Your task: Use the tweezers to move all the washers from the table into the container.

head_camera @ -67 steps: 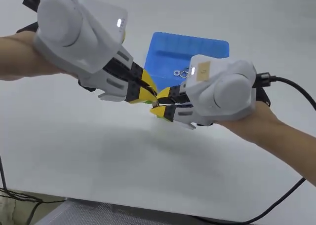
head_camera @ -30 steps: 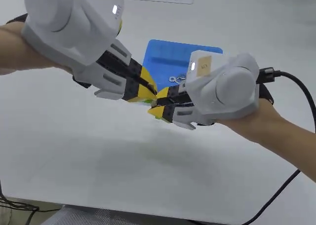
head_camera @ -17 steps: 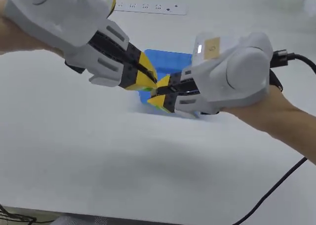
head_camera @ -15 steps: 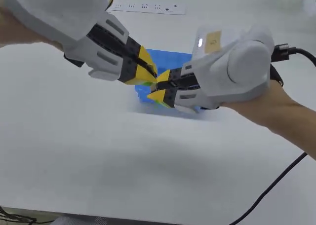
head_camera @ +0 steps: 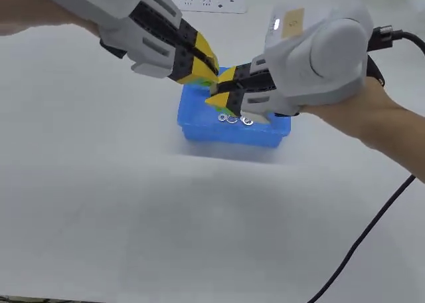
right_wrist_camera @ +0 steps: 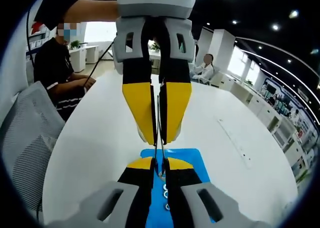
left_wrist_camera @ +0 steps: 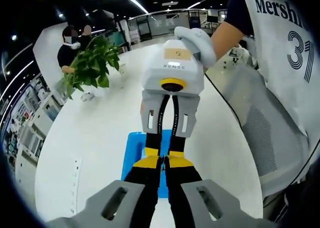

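Washers lie in a small cluster on the floor of the blue container, which sits on the white table; in the right gripper view the washers show just past the jaw tips, on the floor of the container.

In that view the tweezers show as a thin metal strip; it runs between the yellow tips of the left gripper and down into the tips of the right gripper; both pairs of jaws are closed tight on it; whether the tweezers' own points are spread, pressed together or pinching a washer I cannot tell, since the jaws cover them.

In the head view the left gripper reaches in from the upper left and the right gripper from the right; their tips meet nose to nose above the container, over the washers.

In the left gripper view the right gripper faces the camera head-on, its tips against those of the left gripper; the container lies below them.

A white power strip rests at the far side of the table; a black cable trails from the right gripper across the table.
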A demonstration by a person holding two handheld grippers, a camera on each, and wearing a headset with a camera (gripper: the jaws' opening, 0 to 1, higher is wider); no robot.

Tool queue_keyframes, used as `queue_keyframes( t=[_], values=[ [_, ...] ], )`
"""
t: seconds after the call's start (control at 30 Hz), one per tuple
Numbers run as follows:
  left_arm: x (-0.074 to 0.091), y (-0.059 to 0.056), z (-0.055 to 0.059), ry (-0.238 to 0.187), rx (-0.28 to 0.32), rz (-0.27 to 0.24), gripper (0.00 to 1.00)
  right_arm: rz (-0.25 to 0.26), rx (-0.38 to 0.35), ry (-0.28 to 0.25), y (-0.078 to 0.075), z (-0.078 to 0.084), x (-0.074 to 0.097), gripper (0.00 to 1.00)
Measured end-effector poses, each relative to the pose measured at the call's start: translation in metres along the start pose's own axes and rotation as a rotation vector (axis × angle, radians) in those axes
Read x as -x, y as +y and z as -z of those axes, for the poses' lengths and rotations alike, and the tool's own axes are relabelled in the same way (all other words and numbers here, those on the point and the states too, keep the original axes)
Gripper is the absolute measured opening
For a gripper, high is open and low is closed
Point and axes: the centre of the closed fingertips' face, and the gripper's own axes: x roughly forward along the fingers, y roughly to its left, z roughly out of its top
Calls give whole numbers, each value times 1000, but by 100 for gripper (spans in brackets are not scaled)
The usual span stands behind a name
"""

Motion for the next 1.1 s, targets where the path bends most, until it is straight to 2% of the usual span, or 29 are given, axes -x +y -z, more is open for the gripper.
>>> queue_keyframes(
  t=[0.33,0.67,0.97,1.1],
  values=[
    [-31,11,24,28,29,25,7,-22,-42,40,-7,34,-17,10],
    [-47,15,41,31,71,49,7,-46,-54,68,-5,51,-26,10],
    [-50,14,42,30,75,49,7,-41,-60,68,-8,56,-27,10],
    [-50,12,40,32,55,48,7,-29,-49,67,-8,56,-25,10]
  ],
)
